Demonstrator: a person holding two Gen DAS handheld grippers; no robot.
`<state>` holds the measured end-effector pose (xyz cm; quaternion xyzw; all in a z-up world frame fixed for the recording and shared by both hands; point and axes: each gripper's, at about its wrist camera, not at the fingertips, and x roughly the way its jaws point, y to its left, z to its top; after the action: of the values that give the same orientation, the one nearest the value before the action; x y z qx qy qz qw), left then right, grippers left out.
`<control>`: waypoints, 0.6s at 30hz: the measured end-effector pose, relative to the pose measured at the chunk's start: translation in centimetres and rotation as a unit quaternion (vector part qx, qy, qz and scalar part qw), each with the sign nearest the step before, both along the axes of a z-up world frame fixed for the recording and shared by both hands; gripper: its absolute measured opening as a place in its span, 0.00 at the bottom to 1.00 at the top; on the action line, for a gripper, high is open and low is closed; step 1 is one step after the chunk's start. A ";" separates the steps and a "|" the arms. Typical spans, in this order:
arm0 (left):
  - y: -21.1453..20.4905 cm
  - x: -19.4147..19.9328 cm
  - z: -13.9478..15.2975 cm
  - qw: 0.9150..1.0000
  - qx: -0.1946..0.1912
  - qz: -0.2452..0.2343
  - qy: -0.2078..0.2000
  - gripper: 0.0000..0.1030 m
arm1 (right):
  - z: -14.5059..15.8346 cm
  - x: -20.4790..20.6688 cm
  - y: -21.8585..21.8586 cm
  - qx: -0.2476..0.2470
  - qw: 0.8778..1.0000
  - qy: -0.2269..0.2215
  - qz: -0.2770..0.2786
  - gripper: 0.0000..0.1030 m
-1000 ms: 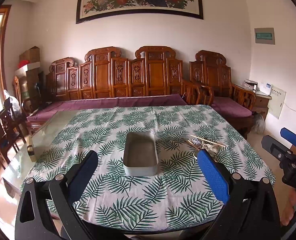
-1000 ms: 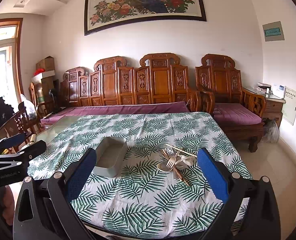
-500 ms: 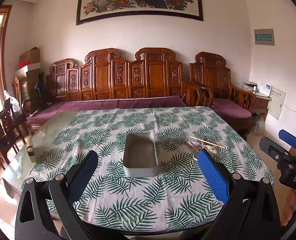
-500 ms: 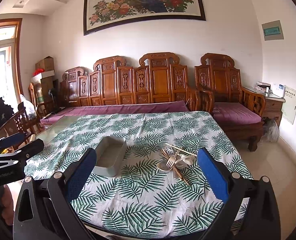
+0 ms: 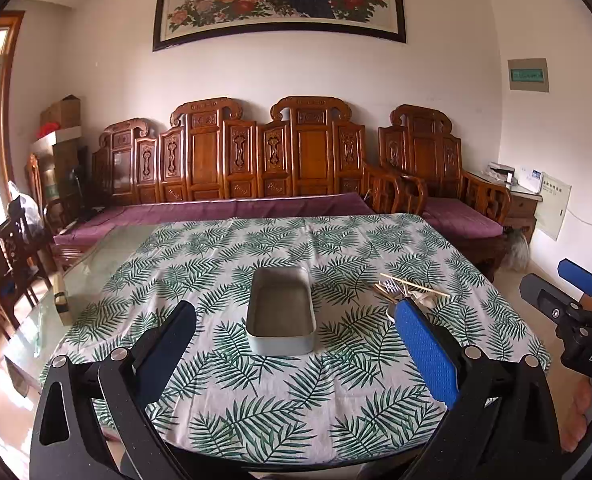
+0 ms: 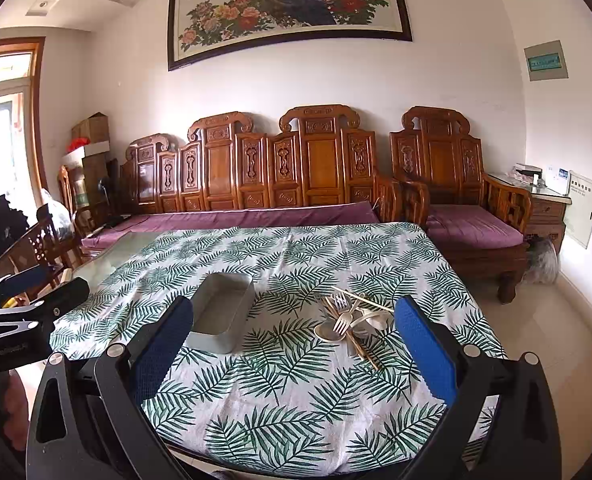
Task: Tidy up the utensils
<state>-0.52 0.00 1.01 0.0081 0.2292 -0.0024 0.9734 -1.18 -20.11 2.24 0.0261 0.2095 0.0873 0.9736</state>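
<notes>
A: What is hard to make out?

B: The pile of utensils [image 6: 350, 322]. Forks, a pale spoon and chopsticks lie crossed over one another, and in the left wrist view the left gripper's blue pad covers part of the heap. The person shows only as a hand [image 5: 584, 412] at the frame's edge.

A: Anything different from a second ago?

B: Very little. The left gripper [image 5: 296, 350] sits a touch farther back (the desk looks slightly lower in its view); the right gripper [image 6: 293, 350] has hardly shifted. Both pairs of fingers are wide apart, holding nothing.

A: And the setting?

B: A desk [image 6: 279, 412] under a white cloth printed with green fern leaves. The grey rectangular tin [image 5: 280, 312] stands empty near its middle, the utensils well to its right, apart from it. Behind runs a carved wooden sofa [image 5: 255, 156] with purple cushions, and a peacock painting [image 6: 287, 4] hangs on the white wall.
</notes>
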 end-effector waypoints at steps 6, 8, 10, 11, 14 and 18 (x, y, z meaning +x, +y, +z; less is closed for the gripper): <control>0.1 0.1 -0.1 1.000 0.000 0.000 0.001 0.94 | -0.1 0.0 0.0 0.001 1.000 0.001 0.000 0.98; 0.1 0.1 -0.1 1.000 0.000 0.000 0.001 0.94 | -0.2 -0.3 0.3 0.001 1.000 0.002 0.001 0.98; 0.1 0.1 -0.1 1.000 0.000 0.000 0.002 0.94 | -0.3 -0.4 0.5 0.001 1.000 0.002 0.001 0.98; 0.2 0.1 -0.3 1.000 0.000 0.000 0.002 0.94 | -0.3 -0.5 0.5 0.001 1.000 0.002 0.001 0.98; 0.3 0.1 -0.4 1.000 0.000 0.000 0.002 0.94 | -0.3 -0.5 0.5 0.001 1.000 0.001 0.001 0.98; 0.2 0.1 -0.4 1.000 0.000 0.000 0.002 0.94 | -0.3 -0.4 0.5 0.001 1.000 0.001 0.001 0.98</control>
<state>-0.42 0.23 0.56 0.0082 0.2308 -0.0025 0.9730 -1.62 -19.66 1.98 0.0271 0.2107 0.0881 0.9732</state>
